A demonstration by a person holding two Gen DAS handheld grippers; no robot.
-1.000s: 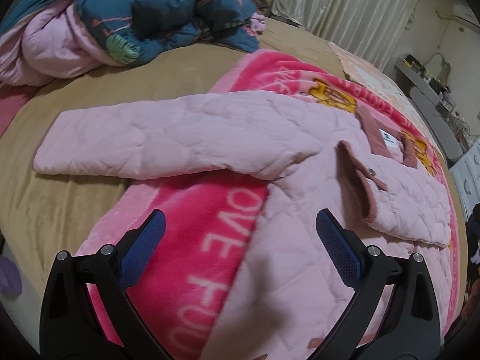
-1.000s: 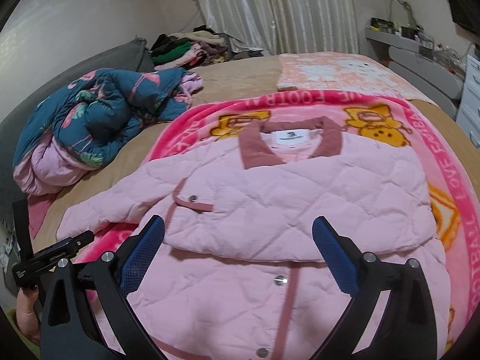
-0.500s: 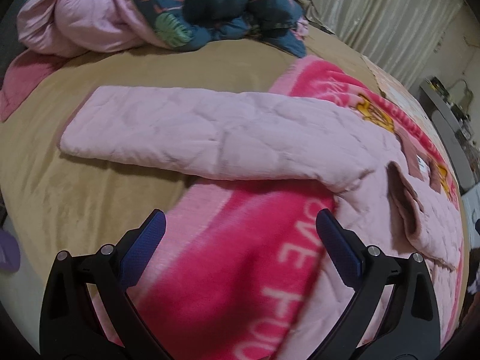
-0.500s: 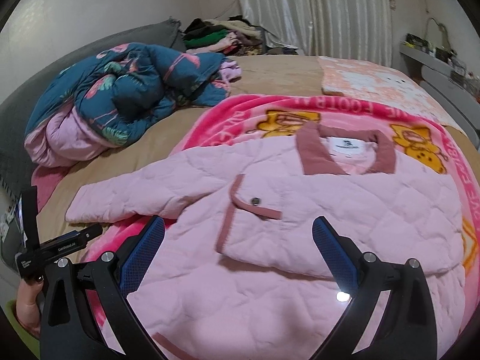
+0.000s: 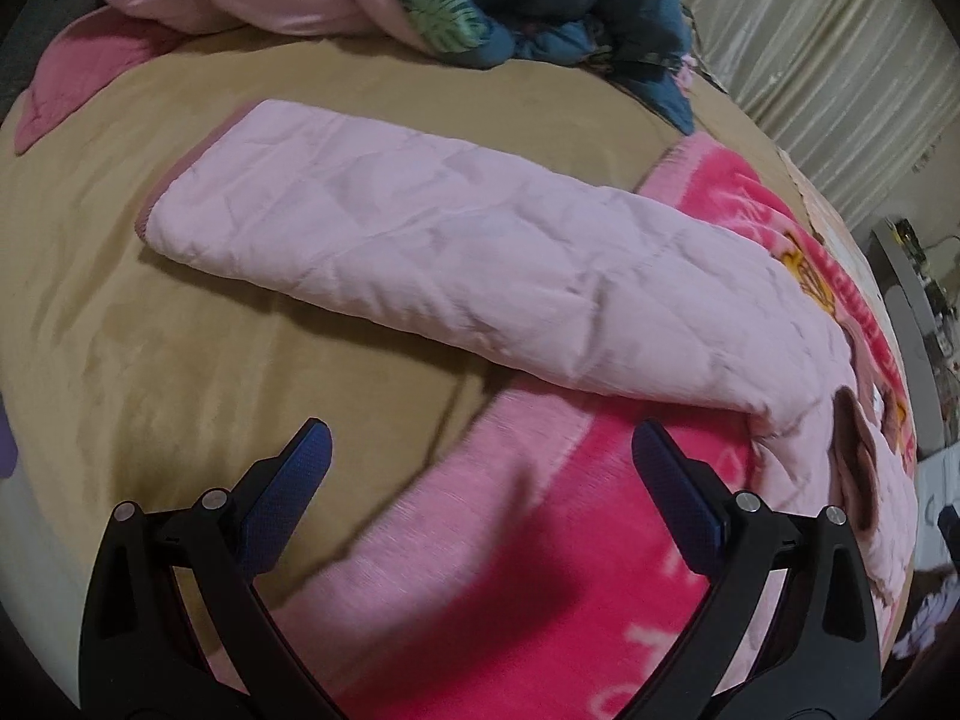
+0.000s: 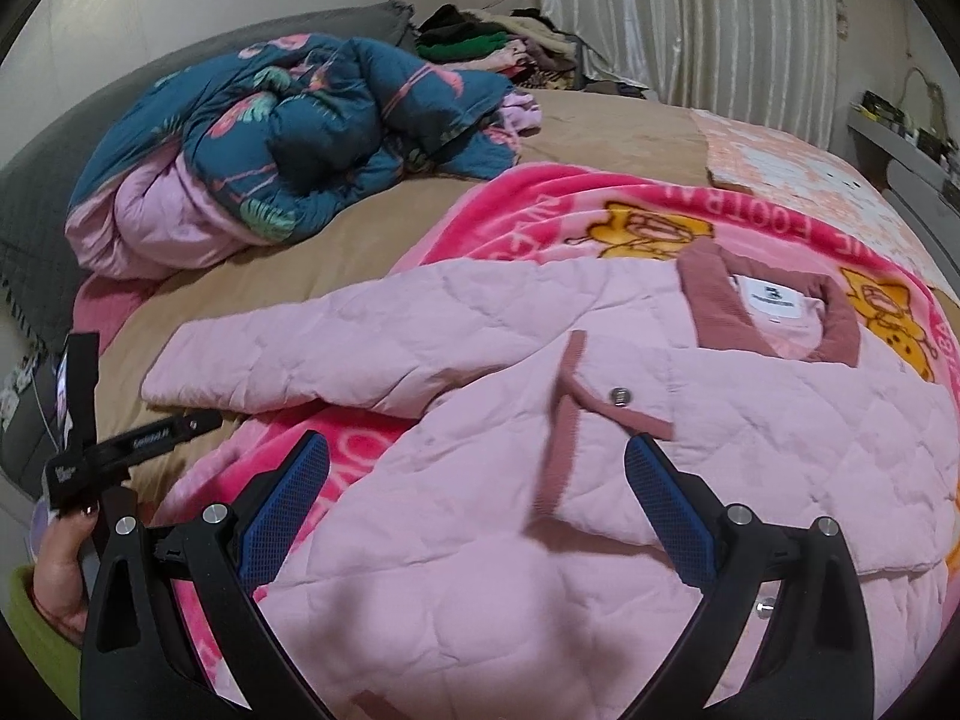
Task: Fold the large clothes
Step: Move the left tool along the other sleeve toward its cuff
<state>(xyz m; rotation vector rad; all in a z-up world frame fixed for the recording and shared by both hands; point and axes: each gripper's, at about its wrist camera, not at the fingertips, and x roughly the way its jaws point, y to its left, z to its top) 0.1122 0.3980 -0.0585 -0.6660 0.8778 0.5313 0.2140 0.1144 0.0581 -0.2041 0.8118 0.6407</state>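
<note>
A pink quilted jacket (image 6: 690, 420) lies front up on a bright pink blanket (image 6: 540, 210) on the bed. Its right side is folded over the front; its dusty-rose collar (image 6: 714, 300) points away. One sleeve (image 5: 456, 252) stretches out flat to the left over the tan bedsheet; it also shows in the right wrist view (image 6: 312, 354). My left gripper (image 5: 477, 462) is open and empty, hovering just short of the sleeve. It also shows from the side in the right wrist view (image 6: 150, 435). My right gripper (image 6: 477, 474) is open and empty above the jacket's body.
A crumpled teal floral duvet with pink lining (image 6: 288, 138) is heaped at the far left of the bed (image 5: 180, 360). A pile of clothes (image 6: 498, 42) lies by the curtains. A peach patterned cloth (image 6: 780, 168) covers the far right. Grey furniture (image 6: 900, 168) stands at the right.
My left gripper has swung left and closer to the outstretched sleeve, which now fills its view. My right gripper has shifted left over the jacket. Both stayed open.
</note>
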